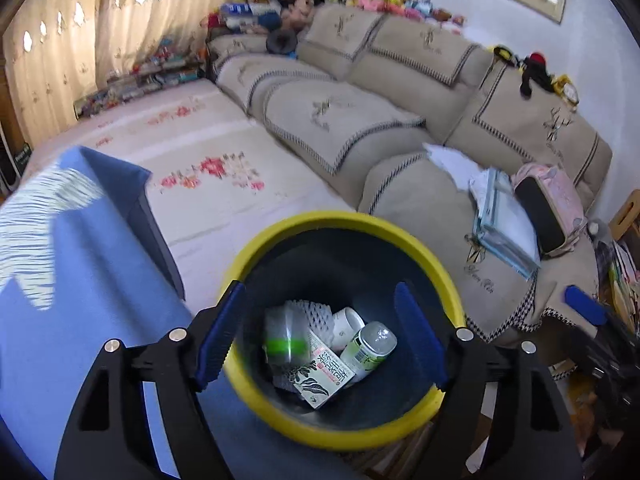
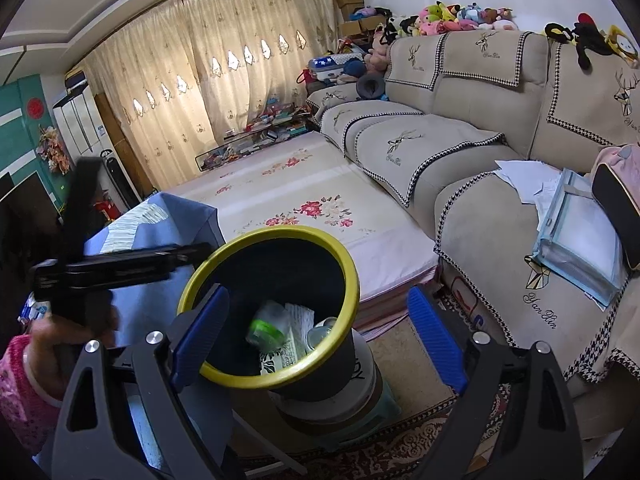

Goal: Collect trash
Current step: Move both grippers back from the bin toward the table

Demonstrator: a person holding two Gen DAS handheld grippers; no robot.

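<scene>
My left gripper [image 1: 320, 336] hangs with its jaws wide and empty right over the mouth of the yellow-rimmed bin [image 1: 256, 256], and the clear bottle with the green band [image 1: 286, 340] is blurred just below them, so I judge it is dropping in rather than held. Beneath it lie a printed carton [image 1: 324, 376], a green-labelled bottle [image 1: 370, 346] and a white cup [image 1: 348, 322]. My right gripper [image 2: 320, 336] also stands with jaws wide, nothing between them, a little further back, seeing the bin [image 2: 344, 256] from the side on its stand. From either hand the bin lies straight ahead and below. Any remaining trash must lie outside both views, perhaps on the blue-clothed tabletop [image 1: 80, 280] to the left.
</scene>
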